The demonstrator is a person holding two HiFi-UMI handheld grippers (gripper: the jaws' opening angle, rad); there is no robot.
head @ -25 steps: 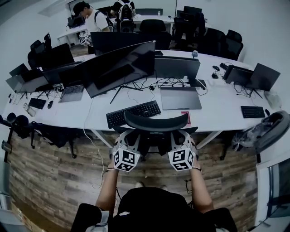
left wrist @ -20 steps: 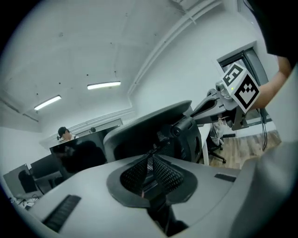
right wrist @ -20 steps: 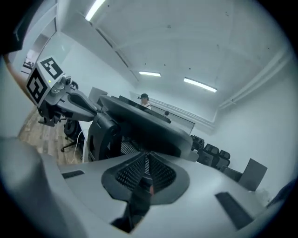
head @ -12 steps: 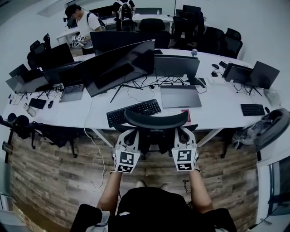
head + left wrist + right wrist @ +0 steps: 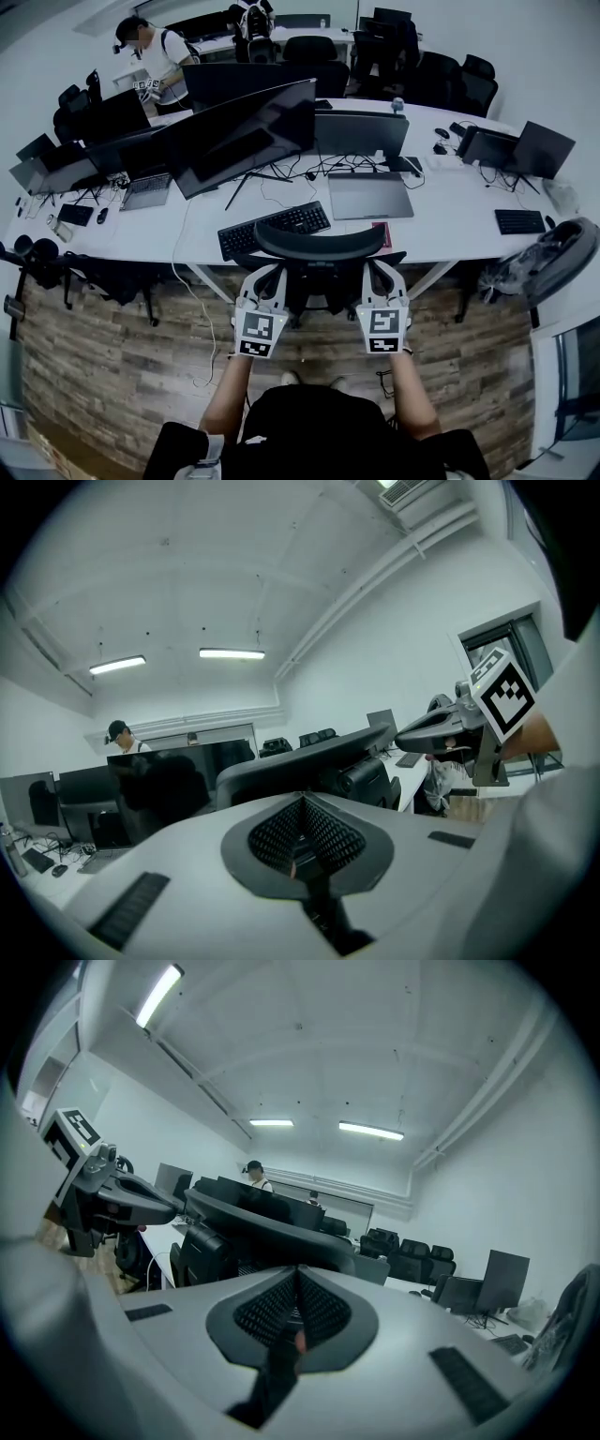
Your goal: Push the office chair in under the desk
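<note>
Head view looks steeply down on a black office chair with a curved headrest (image 5: 323, 246), its back facing the person and its headrest overlapping the near edge of a long white desk (image 5: 441, 230), so the seat sits at least partly beneath the desktop. The left gripper (image 5: 269, 277) and right gripper (image 5: 375, 275) reach forward side by side to the chair's back just below the headrest, one at each side; whether the tips press on the frame cannot be told. Each gripper carries a white cube with black-and-white square markers, the left one (image 5: 258, 333) and the right one (image 5: 382, 330); these bear coded patterns, not letters. Left gripper view shows the left gripper (image 5: 302, 817) with its jaws brought fully together, pads meeting along one seam and nothing between them, and the chair's headrest (image 5: 300, 761) just beyond. Right gripper view shows the right gripper (image 5: 298, 1297) likewise fully closed and empty, with the headrest (image 5: 262, 1227) just ahead. On the desk just beyond the chair lie a black keyboard (image 5: 275, 231), whose key print is too small to read, a flat grey laptop (image 5: 370, 197) and a small red card (image 5: 382, 236) of which no print is legible. A wide dark curved monitor (image 5: 244, 141) stands behind the keyboard. Brown wood-plank flooring (image 5: 112, 375) lies under the desk.
</note>
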